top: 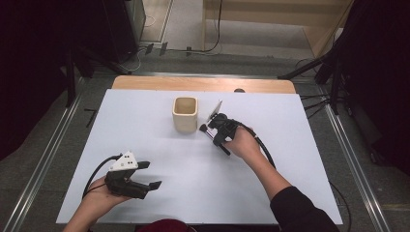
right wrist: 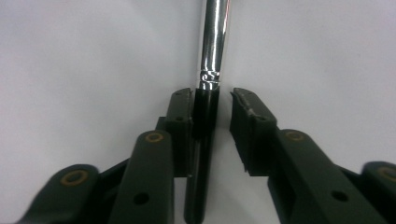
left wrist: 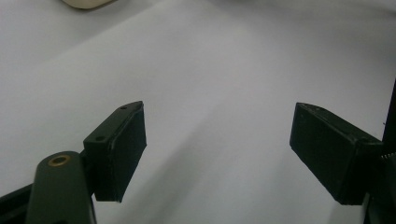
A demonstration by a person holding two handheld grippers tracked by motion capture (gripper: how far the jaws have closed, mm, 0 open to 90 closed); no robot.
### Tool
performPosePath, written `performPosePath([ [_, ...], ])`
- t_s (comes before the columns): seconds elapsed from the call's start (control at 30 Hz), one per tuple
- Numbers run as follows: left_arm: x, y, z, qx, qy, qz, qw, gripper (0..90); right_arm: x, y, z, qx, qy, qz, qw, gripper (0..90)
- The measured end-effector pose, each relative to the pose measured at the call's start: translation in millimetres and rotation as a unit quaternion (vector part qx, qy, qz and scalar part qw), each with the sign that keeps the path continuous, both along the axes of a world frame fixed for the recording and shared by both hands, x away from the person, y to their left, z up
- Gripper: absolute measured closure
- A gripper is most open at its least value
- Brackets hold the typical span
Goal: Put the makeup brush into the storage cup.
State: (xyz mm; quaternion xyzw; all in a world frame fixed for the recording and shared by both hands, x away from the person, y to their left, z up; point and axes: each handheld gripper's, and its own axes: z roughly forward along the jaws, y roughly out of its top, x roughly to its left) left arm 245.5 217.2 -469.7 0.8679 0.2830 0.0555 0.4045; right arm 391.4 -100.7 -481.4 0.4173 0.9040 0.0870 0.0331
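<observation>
the brush runs off the top edge, its bristles out of frame.

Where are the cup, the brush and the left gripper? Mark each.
cup [top: 185,116]: high view, on its front wall.
brush [right wrist: 214,42]: right gripper view, on its silver ferrule.
left gripper [top: 151,175]: high view, midway between its open jaws.

The brush had a glossy, mirror-bright metal ferrule above a smooth black handle. Each gripper's jaws looked like matt black plastic. The table's cover was smooth, matt white; the cup looked matt cream.
</observation>
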Motion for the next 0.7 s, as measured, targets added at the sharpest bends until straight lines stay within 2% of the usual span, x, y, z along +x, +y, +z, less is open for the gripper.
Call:
performPosePath([
  [0.13,-0.1,-0.2,-0.2,0.001,0.001,0.000,1.0000,19.3,0.6,-0.3,0.5,-0.003,0.007,-0.011,0.9999,79.8],
  [0.6,0.2,-0.1,-0.3,0.003,0.000,0.000,1.0000,19.6,3.5,-5.4,0.9,0.011,0.016,-0.011,0.9998,80.6],
  [0.7,0.2,0.0,-0.3,0.003,0.001,0.000,1.0000,19.6,3.4,-7.8,3.4,0.013,0.015,-0.017,0.9997,80.6],
])
